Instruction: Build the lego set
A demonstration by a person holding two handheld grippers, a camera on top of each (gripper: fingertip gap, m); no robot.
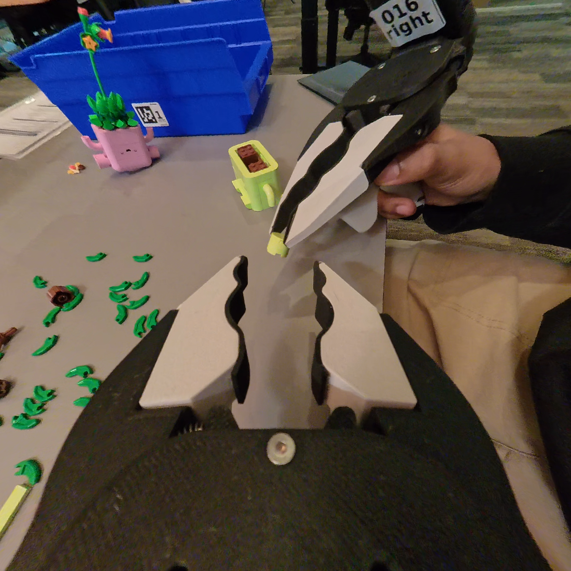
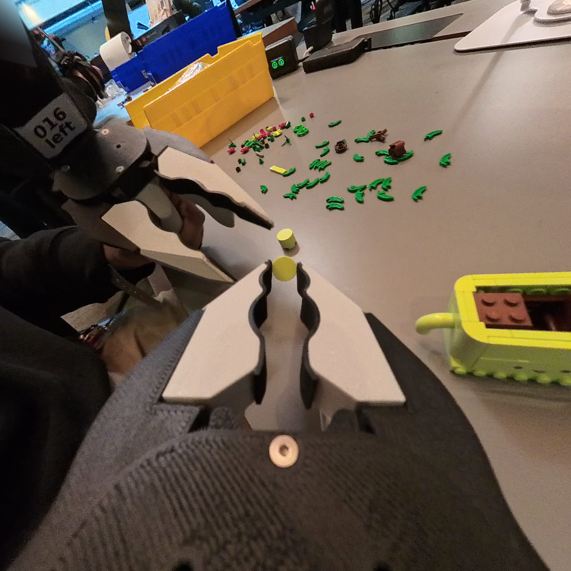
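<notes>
Pinching a small lime round piece (image 2: 284, 268) at its very tips, the right gripper (image 2: 283, 269) hangs at frame centre. A second lime cylinder (image 2: 286, 238) lies on the table (image 2: 401, 216) just beyond, upward in frame. The left gripper (image 1: 279, 267), nearer it, is parted and empty. The lime pot (image 2: 506, 330) sits at right.

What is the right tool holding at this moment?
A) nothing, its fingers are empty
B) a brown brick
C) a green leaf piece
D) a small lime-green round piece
D: the right tool pinches a small lime-green round piece at its fingertips, also seen from the left wrist view; a second piece like it sits on the table just beyond.
</notes>
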